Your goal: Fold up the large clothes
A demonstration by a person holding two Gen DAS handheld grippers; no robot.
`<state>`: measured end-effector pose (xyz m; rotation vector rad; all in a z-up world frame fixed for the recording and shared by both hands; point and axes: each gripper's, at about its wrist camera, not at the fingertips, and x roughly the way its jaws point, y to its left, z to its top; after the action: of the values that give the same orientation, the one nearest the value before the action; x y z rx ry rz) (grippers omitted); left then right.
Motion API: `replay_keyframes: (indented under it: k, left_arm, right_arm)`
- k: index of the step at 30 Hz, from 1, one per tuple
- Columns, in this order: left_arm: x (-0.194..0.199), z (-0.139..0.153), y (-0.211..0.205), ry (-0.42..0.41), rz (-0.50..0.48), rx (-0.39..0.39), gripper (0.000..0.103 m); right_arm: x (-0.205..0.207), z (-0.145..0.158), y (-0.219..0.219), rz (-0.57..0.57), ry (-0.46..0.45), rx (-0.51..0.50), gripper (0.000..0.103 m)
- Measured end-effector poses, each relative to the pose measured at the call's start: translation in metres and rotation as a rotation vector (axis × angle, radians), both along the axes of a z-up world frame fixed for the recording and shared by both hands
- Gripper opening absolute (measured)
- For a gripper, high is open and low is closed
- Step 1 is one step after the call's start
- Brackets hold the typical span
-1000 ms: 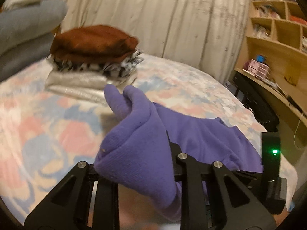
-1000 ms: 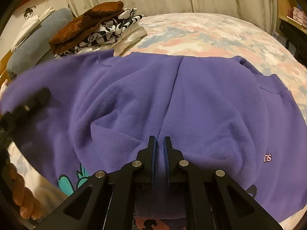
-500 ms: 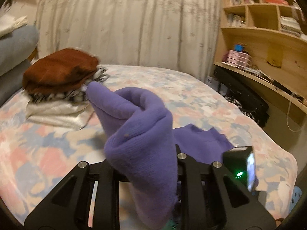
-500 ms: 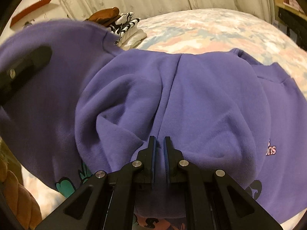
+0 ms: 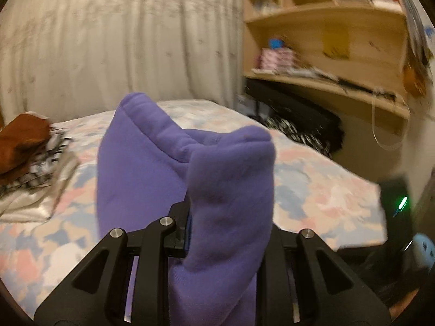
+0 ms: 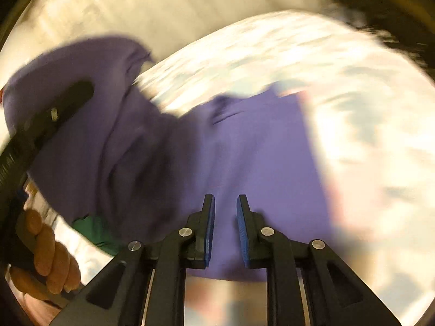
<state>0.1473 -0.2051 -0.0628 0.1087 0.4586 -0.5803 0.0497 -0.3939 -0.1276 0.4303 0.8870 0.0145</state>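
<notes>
A large purple sweatshirt (image 6: 258,146) lies partly spread on the flowered bed (image 6: 367,108). My left gripper (image 5: 190,217) is shut on a thick fold of the sweatshirt (image 5: 168,168), which stands up in front of the camera and hides the fingertips. In the right wrist view that gripper and its raised fabric show at the left edge, with a person's hand (image 6: 46,247) on the handle. My right gripper (image 6: 225,217) hovers over the flat part of the sweatshirt. Its jaws are opening, and nothing is pinched between the blue pads (image 6: 210,225). The right wrist view is blurred.
A stack of folded clothes (image 5: 24,146) with a brown piece on top sits at the bed's far left. Pale curtains (image 5: 122,40) hang behind the bed. Wooden shelves (image 5: 326,27) and a black bag (image 5: 299,119) stand to the right of the bed.
The left gripper has swung right and up, carrying its fold of sweatshirt. The right gripper has parted its pads, let go of the fabric and moved fast across the bed.
</notes>
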Motion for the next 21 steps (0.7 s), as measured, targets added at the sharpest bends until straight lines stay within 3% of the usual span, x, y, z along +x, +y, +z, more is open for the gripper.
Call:
replay_keyframes:
  k: [5, 9, 11, 17, 21]
  left_arm:
    - [-0.017, -0.046, -0.082, 0.027, -0.126, 0.173, 0.018]
    - [-0.017, -0.104, -0.123, 0.091, -0.128, 0.356, 0.018]
    - [-0.021, -0.118, -0.132, 0.061, -0.121, 0.41, 0.019]
    - [-0.02, -0.112, -0.13, 0.05, -0.141, 0.387, 0.023]
    - [-0.017, -0.098, -0.12, 0.069, -0.209, 0.344, 0.058]
  right_arm:
    - [-0.029, 0.001, -0.053, -0.147, -0.022, 0.01, 0.016]
    - [-0.038, -0.009, -0.07, -0.187, 0.0, 0.009, 0.016]
    - [-0.04, -0.014, -0.069, -0.189, 0.015, 0.007, 0.016]
    - [-0.046, -0.03, -0.079, -0.182, 0.027, 0.021, 0.016]
    - [-0.037, -0.037, -0.082, -0.177, 0.016, 0.012, 0.017]
